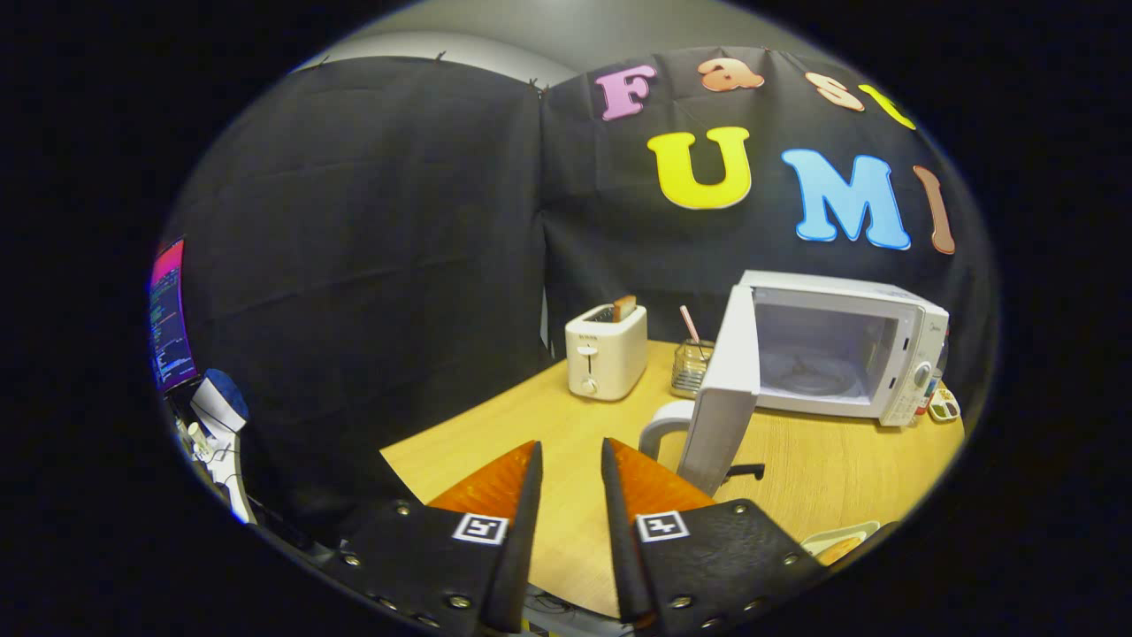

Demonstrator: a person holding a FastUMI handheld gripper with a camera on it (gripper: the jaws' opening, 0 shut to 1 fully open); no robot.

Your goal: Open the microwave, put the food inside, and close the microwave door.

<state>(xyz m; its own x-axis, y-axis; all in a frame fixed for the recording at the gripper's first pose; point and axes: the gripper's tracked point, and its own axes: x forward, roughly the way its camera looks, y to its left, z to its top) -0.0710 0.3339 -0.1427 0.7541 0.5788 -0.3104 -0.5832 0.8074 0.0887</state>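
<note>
The white boxy microwave (845, 354) stands at the far side of the pale wooden table (566, 416), its door (725, 389) swung wide – cavity ready for loading. The hand-held gripper (570, 460) hovers well short of it, fingers slightly parted and empty. A white two-slot toaster (606, 351) stands clear of the door's swing.

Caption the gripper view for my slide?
Open, empty tool above wooden table, short of white microwave with door open.

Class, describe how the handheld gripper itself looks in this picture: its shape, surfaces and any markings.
The gripper has two long, tapering fingers rising from dark, textured plates studded with small metal screws. Each plate carries a square black-and-white marker near the finger's base.
</note>
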